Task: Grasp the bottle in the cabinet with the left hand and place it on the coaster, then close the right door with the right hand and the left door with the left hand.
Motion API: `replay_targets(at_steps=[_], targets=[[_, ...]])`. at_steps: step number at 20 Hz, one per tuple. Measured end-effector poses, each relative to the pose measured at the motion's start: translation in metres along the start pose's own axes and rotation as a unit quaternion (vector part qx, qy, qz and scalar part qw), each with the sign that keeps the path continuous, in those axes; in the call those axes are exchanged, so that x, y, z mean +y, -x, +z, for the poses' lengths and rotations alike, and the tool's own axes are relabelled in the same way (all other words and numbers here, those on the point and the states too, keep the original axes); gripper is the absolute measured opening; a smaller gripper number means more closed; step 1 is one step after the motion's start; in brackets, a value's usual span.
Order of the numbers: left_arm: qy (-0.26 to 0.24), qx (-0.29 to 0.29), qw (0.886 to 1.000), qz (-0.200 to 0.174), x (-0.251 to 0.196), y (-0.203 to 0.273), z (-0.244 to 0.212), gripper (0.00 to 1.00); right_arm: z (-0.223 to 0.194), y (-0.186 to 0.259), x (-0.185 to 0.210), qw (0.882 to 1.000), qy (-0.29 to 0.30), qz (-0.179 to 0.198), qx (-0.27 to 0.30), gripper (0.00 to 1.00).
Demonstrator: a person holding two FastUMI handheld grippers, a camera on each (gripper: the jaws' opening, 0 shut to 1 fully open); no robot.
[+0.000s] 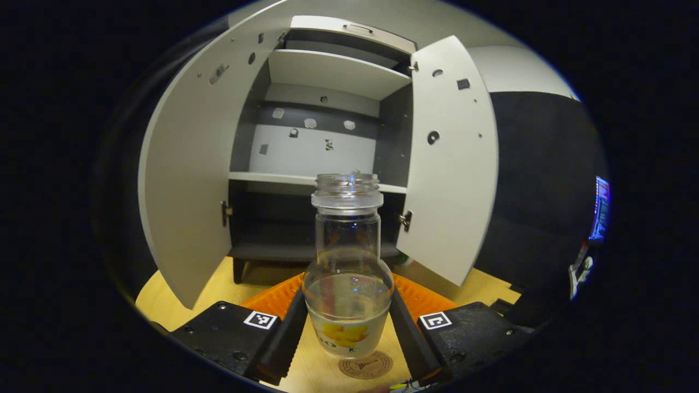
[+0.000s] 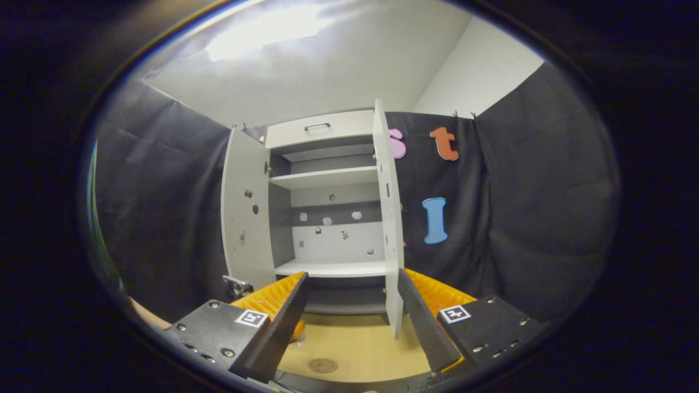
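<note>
Left gripper view: the left gripper point(image 1: 348, 322) holds a clear glass bottle point(image 1: 348, 262) upright between its two fingers point(image 1: 284, 338), which press against the lower body of the bottle on either side. The bottle has no cap, carries a yellow-printed label near its base, and contains clear liquid. Directly below it, on the wooden table point(image 1: 218, 284), lies a round brown coaster point(image 1: 366, 364); whether the bottle's base touches the coaster cannot be told. Behind stands the cabinet point(image 1: 327, 136), with its left door point(image 1: 191, 180) and right door point(image 1: 450, 164) both swung open, exposing pale shelves point(image 1: 333, 71) and a dark back panel.

Right gripper view: the right gripper point(image 2: 349, 322) is spread wide with nothing between its fingers point(image 2: 273, 333). It points toward the cabinet point(image 2: 327, 191), well apart from it. The left door point(image 2: 246, 213) stands open, and the right door point(image 2: 389, 218) is seen nearly edge-on, also open. A drawer with a handle point(image 2: 319, 126) tops the cabinet. The coaster point(image 2: 322, 365) lies on the table point(image 2: 360, 344) between the fingers in this view, bare of any load.
</note>
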State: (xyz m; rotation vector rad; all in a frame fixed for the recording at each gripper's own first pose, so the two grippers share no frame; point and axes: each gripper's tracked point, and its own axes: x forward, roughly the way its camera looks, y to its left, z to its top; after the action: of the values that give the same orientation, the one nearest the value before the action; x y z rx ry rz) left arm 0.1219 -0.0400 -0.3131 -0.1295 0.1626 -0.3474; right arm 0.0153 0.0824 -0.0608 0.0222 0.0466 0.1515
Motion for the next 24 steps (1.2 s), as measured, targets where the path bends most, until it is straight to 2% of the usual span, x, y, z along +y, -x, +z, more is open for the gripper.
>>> replay_targets(at_steps=[3,6,7,8,12,17,24], targets=[[-0.015,0.028,0.998,-0.055,-0.034,0.0,-0.048,0.8,0.003,-0.022,0.006,1.0,-0.01,0.01,-0.013,0.99],[-0.028,0.053,0.994,-0.089,-0.053,-0.002,-0.088,0.8,0.0,-0.037,0.021,0.999,-0.018,0.034,-0.029,0.99],[-0.034,0.062,0.993,-0.099,-0.057,-0.002,-0.098,0.8,-0.001,-0.042,0.021,0.999,-0.021,0.034,-0.034,0.94],[-0.044,0.059,0.992,-0.107,-0.058,-0.003,-0.103,0.8,0.0,-0.045,0.019,0.998,-0.026,0.033,-0.042,0.98],[-0.053,0.056,0.987,-0.14,-0.06,-0.009,-0.11,0.8,-0.011,-0.065,0.019,0.998,-0.041,0.039,-0.041,0.98],[-0.051,0.055,0.982,-0.175,-0.053,-0.018,-0.113,0.8,-0.027,-0.1,0.008,1.0,-0.014,0.017,-0.022,0.98],[-0.06,0.051,0.976,-0.204,-0.047,-0.025,-0.119,0.81,-0.036,-0.141,0.018,1.0,0.004,0.013,-0.012,0.98]])
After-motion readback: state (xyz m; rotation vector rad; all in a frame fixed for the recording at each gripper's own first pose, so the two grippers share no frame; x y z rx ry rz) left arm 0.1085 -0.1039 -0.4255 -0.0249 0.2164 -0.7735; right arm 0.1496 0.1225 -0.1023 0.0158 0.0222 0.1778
